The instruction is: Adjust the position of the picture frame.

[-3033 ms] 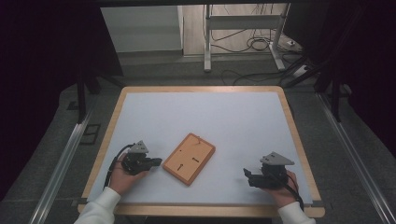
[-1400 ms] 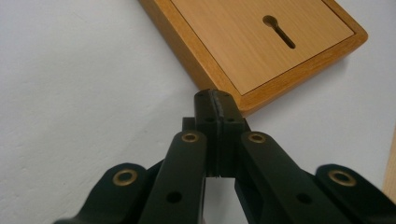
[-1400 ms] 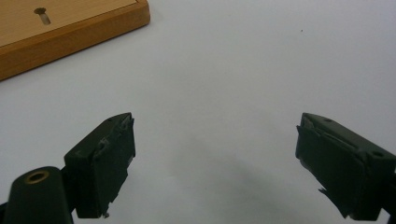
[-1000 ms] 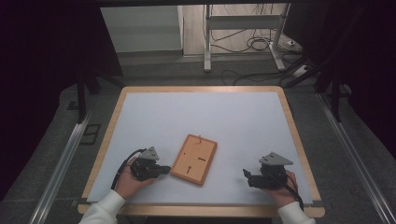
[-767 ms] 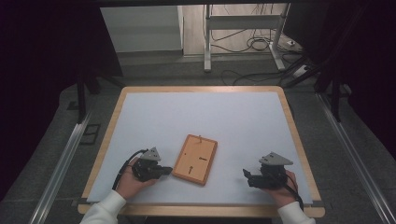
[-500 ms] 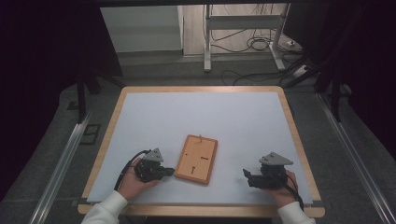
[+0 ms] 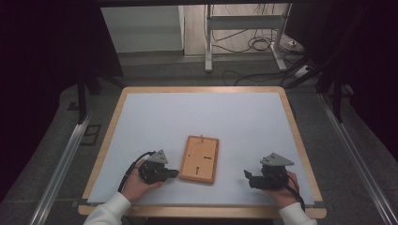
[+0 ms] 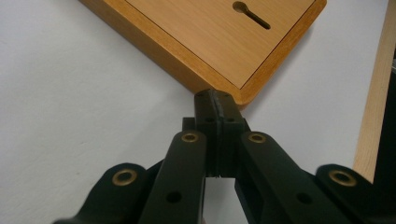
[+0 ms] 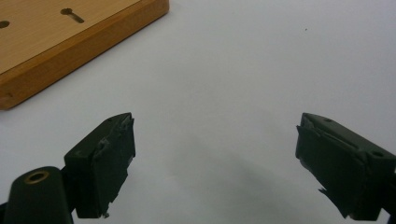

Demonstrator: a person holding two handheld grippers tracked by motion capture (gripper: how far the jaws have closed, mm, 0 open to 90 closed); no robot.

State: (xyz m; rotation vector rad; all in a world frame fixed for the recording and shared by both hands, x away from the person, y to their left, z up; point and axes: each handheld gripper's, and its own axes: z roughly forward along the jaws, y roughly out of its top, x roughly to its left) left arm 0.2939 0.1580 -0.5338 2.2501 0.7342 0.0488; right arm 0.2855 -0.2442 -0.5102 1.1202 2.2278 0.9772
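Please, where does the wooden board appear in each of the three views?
High view: wooden board lies low centre on the table, between the grippers.
Left gripper view: top, its corner at the shut jaw tips.
Right gripper view: top left.
Shared landmark: the keyhole slot.

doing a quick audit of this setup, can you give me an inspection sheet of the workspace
surface: pale mat on a wood-edged table, bare apart from the board.
job's things: wooden board lying flat near the front, with keyhole slots in its face.
clutter: nothing seen.
grippers: left gripper shut, nothing between its jaws, tips at the board's near corner; touching or not, cannot tell. right gripper open, holding nothing, off to the board's right.
cables: a black cable loops from the left gripper; more cables lie on the floor behind the table.
surroundings: metal stand legs behind, rails along both sides, dark at the edges.
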